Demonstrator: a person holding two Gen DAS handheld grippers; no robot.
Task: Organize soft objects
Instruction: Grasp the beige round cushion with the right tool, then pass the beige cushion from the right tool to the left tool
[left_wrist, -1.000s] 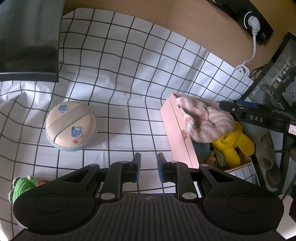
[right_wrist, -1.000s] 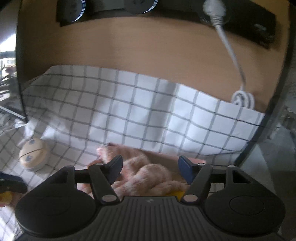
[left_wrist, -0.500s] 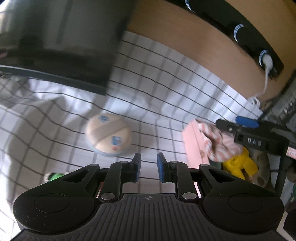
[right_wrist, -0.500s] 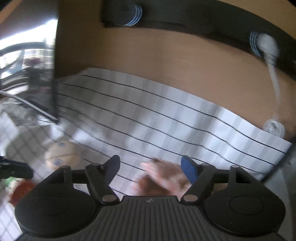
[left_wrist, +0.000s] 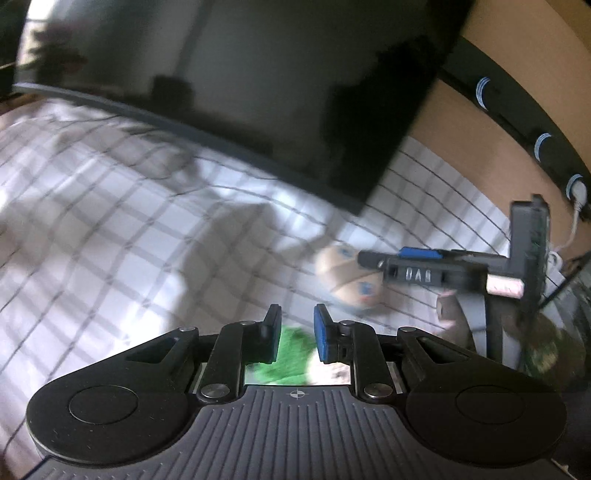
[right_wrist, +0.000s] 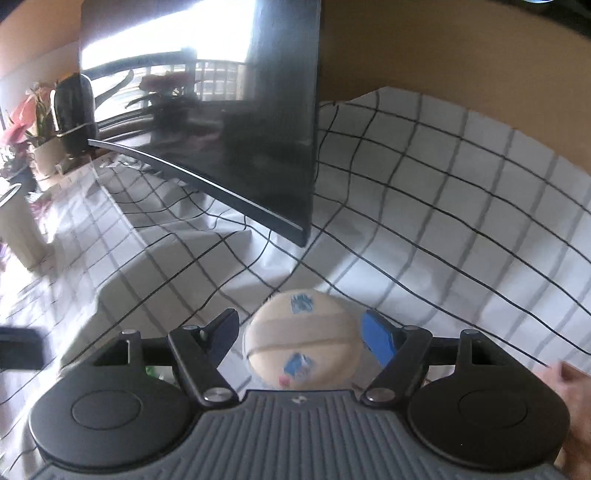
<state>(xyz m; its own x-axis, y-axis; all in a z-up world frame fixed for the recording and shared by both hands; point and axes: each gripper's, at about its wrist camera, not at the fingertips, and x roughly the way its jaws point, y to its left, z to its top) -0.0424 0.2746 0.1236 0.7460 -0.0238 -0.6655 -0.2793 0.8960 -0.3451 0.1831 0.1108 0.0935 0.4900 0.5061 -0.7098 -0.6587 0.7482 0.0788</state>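
both hand-held grippers have swung away from the pink box of soft toys seen a second ago; it is out of both views now. the right hand-held gripper (right_wrist: 299, 334) now frames the round beige cushion (right_wrist: 301, 343), which lies on the checked cloth (right_wrist: 443, 221) over the table, near the dark monitor (right_wrist: 221, 129). its jaws stand wide, one on each side of the cushion, having just been opening; the pads do not seem to press on it, so nothing is grasped yet. the left hand-held gripper (left_wrist: 295, 332) is clenched and empty, hovering over a blurred green toy (left_wrist: 291, 358) that a second ago lay off at its lower left. in my judgement the cushion is the next thing to go in the box, with the green toy likely after it.
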